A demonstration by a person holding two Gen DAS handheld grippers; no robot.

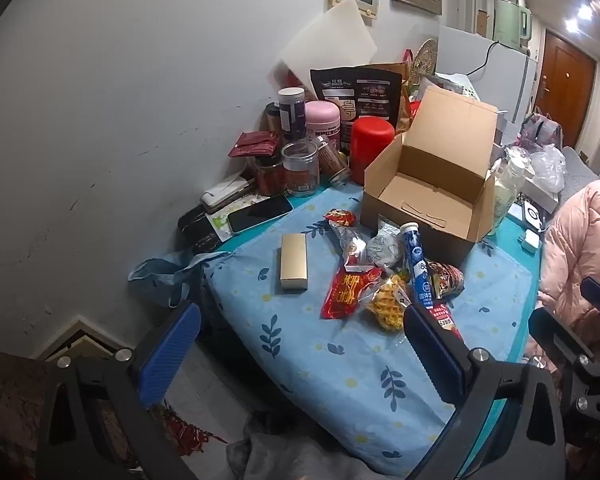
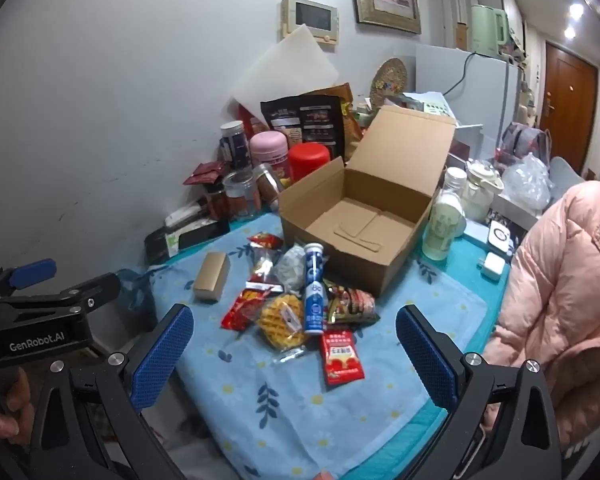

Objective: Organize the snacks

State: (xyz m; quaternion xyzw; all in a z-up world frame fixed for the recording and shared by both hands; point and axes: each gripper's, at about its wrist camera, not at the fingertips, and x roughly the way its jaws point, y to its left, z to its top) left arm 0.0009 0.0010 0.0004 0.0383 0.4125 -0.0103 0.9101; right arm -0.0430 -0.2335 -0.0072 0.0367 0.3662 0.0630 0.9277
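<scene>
An open, empty cardboard box [image 1: 428, 196] [image 2: 360, 224] stands on the blue floral cloth [image 1: 340, 360] [image 2: 292, 400]. In front of it lies a pile of snacks: a gold box [image 1: 294, 262] [image 2: 213, 278], a blue tube [image 1: 417, 264] [image 2: 315, 292], a waffle pack [image 1: 386, 306] [image 2: 282, 322], red packets [image 1: 346, 292] [image 2: 342, 356] and silver wrappers [image 1: 384, 248]. My left gripper [image 1: 300, 348] is open, hovering short of the pile. My right gripper [image 2: 296, 356] is open above the near cloth, empty.
Jars, a pink tin [image 1: 322, 120] and a red canister [image 1: 372, 144] crowd the wall behind the box. A phone [image 1: 260, 213] lies at the left. A glass bottle [image 2: 446, 220] and charger [image 2: 492, 266] stand right of the box. A person in a pink coat [image 2: 572, 300] sits at right.
</scene>
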